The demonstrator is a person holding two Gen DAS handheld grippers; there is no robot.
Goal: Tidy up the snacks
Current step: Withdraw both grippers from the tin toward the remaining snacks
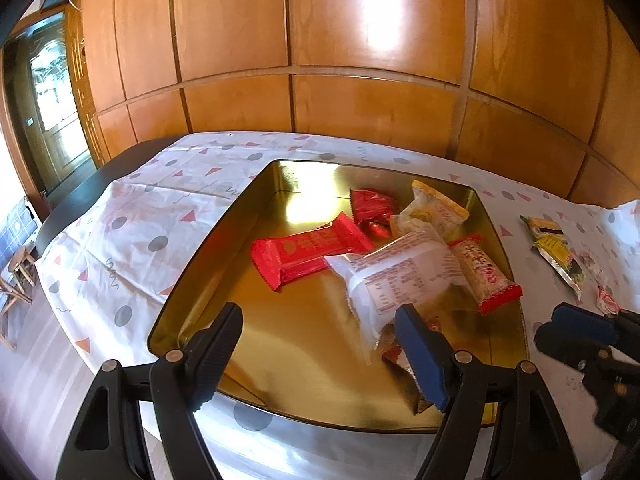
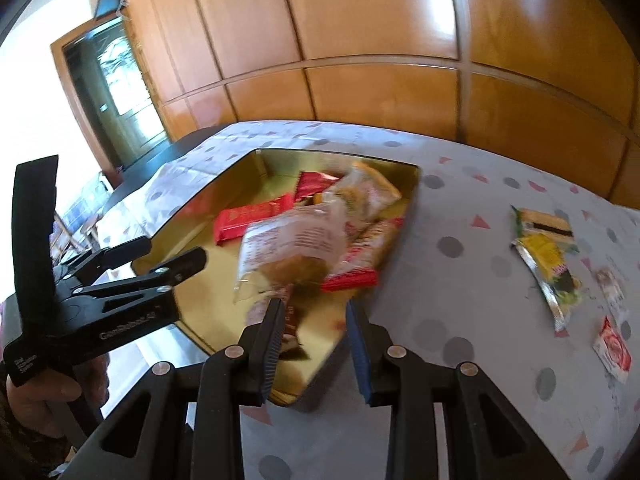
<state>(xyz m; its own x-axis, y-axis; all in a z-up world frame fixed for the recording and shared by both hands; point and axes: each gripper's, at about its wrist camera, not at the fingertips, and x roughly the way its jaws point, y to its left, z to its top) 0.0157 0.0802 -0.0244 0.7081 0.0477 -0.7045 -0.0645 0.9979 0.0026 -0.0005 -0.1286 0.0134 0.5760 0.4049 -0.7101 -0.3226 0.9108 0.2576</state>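
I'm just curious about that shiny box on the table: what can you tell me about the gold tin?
The gold tin is a shallow, open, rectangular tray with rounded corners and low upright walls. It looks like polished metal: the floor mirrors the light. It lies flat on the patterned tablecloth, near the table's front edge. Inside lie several wrapped snacks: a red bar, a white packet lying over others, and more behind. Much of the floor on the left side is bare. No lid can be seen.

One gold tray (image 1: 208, 240), six snack packets inside it, three more packets on the tablecloth (image 1: 120, 216).
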